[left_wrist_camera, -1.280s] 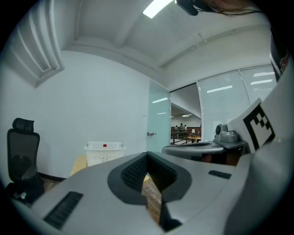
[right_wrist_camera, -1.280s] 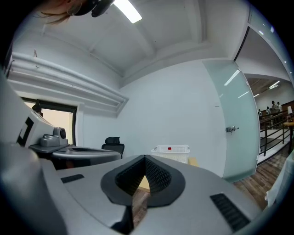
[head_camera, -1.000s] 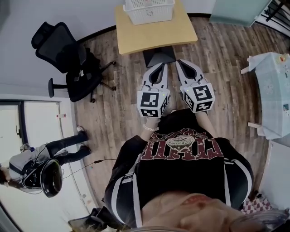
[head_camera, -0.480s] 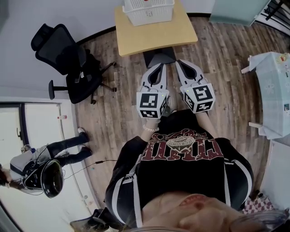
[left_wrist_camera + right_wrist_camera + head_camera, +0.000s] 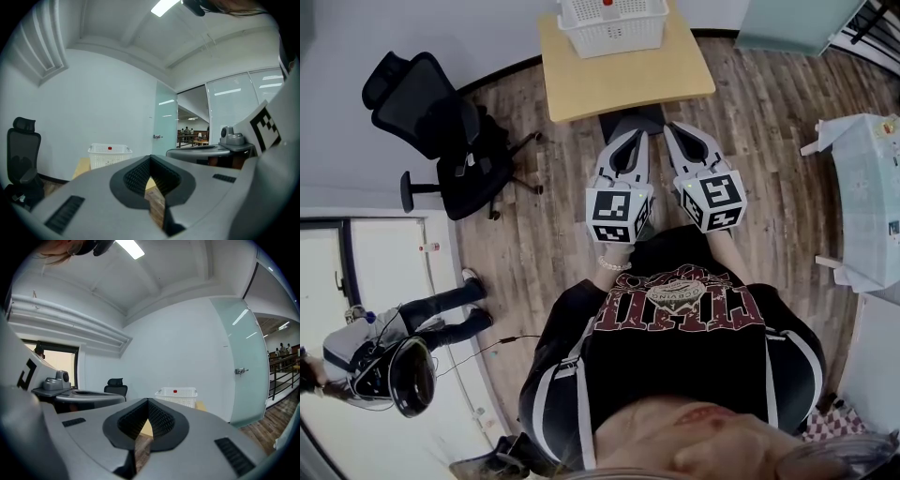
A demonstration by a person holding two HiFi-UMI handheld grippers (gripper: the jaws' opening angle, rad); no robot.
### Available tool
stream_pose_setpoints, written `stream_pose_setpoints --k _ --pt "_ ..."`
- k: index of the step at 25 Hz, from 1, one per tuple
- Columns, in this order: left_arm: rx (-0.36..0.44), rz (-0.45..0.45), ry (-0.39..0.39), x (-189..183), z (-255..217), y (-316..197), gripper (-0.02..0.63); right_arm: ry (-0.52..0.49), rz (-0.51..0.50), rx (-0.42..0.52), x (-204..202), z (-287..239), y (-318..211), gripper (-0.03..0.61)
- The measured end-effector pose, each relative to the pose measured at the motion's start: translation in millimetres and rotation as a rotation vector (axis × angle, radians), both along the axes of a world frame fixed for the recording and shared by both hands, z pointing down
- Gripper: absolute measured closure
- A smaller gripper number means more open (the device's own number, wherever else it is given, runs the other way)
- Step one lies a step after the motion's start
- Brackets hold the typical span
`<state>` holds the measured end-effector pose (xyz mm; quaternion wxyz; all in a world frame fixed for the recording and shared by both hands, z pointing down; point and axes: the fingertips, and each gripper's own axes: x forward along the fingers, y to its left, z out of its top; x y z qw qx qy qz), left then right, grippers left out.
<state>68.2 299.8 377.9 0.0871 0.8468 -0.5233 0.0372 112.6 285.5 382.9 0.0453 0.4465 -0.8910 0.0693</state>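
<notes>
Tools side by side at waist height, pointing to 12 o'clock over a wood floor point(image 5: 769, 112). Left tool point(image 5: 635, 136) has its jaws closed tip to tip with nothing between them, as the left gripper view point(image 5: 150, 157) confirms. Right tool point(image 5: 671, 128) is the same, jaws together and empty point(image 5: 148, 401). Both tips are near the front edge of a light wooden counter point(image 5: 628, 80) without touching it. A white basket point(image 5: 614, 42) stands at the counter's far end, dead ahead at 12 o'clock, with a small red thing point(image 5: 109, 148) inside. A black office chair point(image 5: 441, 131) is at 10 o'clock, well apart from the tools. A second person point(image 5: 394, 337) is at 8 o'clock.
</notes>
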Motion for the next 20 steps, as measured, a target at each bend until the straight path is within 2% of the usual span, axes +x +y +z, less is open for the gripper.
stream_pose_setpoints --k 20 --pt "-0.006 0.068 0.013 -30.7 5.6 -91.7 0.566 0.019 0.049 0.001 -36.2 5.6 -88.7 0.561"
